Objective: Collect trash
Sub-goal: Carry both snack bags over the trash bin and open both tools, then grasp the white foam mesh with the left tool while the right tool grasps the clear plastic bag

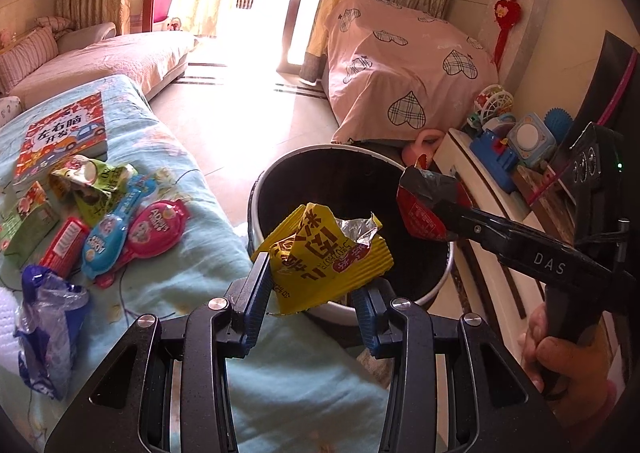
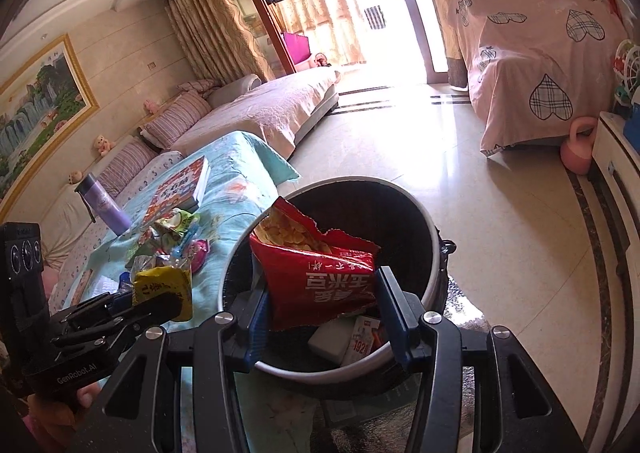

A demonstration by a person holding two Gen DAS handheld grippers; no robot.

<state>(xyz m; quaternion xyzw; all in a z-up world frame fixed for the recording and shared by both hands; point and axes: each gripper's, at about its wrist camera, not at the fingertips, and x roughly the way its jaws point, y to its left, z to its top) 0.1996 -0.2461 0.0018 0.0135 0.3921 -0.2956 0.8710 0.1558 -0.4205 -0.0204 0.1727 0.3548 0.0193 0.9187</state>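
My left gripper is shut on a crumpled yellow snack wrapper and holds it over the near rim of the round dark trash bin. My right gripper is shut on a torn red chip bag and holds it above the bin's opening. The red bag also shows in the left wrist view, and the yellow wrapper in the right wrist view. A white box and a red-printed pack lie inside the bin.
Several wrappers lie on the blue-covered table: a green packet, blue and pink blister packs, a red pack, a blue bag. A book and purple bottle stand there. Toy shelf at right.
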